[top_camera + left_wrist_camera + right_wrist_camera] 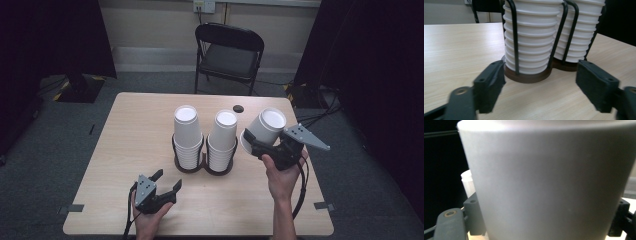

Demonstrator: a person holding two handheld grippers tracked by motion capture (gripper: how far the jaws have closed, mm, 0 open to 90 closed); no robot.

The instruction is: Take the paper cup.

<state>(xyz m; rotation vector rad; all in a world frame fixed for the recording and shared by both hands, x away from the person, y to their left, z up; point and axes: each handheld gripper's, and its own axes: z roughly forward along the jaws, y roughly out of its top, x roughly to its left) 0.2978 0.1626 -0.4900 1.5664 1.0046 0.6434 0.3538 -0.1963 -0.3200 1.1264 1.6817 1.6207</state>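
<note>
Paper-thin and light, the cup (266,127) crushes easily; the right gripper (257,145) clamps its wall, just right of the stacks (205,137). The left gripper (166,182) gapes empty.

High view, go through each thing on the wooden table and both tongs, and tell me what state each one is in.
Left stack of white paper cups: upside down, upright in the holder.
Right stack of white paper cups: upside down, upright in the holder.
Black wire two-ring cup holder: standing on the table, both rings filled.
Single white paper cup: tilted, gripped.
Left tongs: open, holding nothing.
Right tongs: shut on the single cup.
</note>
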